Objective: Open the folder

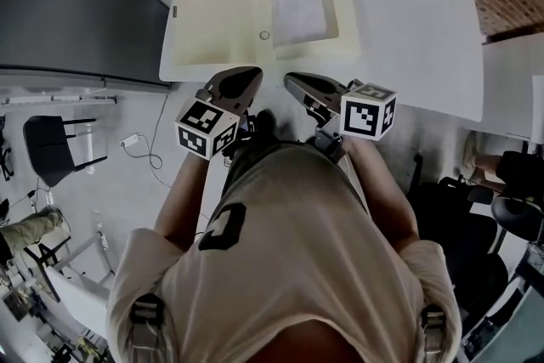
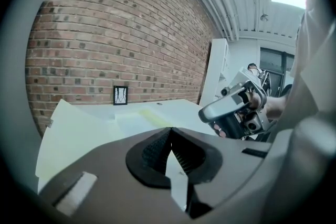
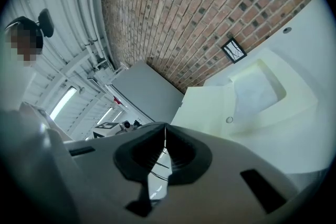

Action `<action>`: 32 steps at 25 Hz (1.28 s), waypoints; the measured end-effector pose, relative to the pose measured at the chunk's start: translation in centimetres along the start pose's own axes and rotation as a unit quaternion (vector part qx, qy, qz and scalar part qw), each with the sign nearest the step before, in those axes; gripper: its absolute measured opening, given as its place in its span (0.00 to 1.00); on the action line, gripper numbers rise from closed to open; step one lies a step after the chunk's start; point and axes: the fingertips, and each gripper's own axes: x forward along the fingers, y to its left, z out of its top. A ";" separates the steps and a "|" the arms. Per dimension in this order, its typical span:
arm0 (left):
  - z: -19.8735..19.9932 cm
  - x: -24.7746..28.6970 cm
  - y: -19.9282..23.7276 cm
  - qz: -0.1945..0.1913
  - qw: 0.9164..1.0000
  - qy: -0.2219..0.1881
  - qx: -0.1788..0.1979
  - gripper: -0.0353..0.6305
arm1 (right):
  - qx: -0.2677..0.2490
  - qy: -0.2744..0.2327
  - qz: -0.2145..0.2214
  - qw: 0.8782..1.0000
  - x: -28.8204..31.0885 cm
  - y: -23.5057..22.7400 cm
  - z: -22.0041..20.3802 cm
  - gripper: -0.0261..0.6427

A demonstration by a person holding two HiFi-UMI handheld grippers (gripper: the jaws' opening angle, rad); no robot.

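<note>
Both grippers [image 1: 253, 74] [image 1: 291, 81], fingers [image 2: 155, 148] shut and empty, hover short of the open folder [image 1: 217, 17].

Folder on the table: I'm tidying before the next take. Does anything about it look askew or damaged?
Nothing stands out. The folder lies open on the white table, its left flap near the table's left edge, a sheet of paper in its right half. No tears or spills show.
</note>
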 end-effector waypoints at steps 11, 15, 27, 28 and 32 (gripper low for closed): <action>1.4 1.8 -4.5 0.026 0.999 -0.002 0.035 0.06 | 0.008 -0.023 -0.009 1.000 -6.8 -1.4 -0.6 0.05; 1.4 1.9 -5.4 0.043 0.998 0.000 0.042 0.06 | 0.010 -0.017 -0.004 1.000 -8.3 -1.8 -1.1 0.05; -0.6 -0.8 -1.6 0.082 0.997 0.007 0.015 0.06 | 0.010 0.021 0.010 1.000 -4.4 -1.5 -1.4 0.05; -0.8 -1.2 -0.8 0.084 0.996 0.009 0.012 0.06 | 0.008 0.025 0.009 1.000 -3.6 -1.5 -1.3 0.05; -0.8 -2.8 3.1 0.094 0.996 0.001 0.004 0.06 | 0.004 0.037 0.004 0.999 -0.1 -1.2 -1.1 0.05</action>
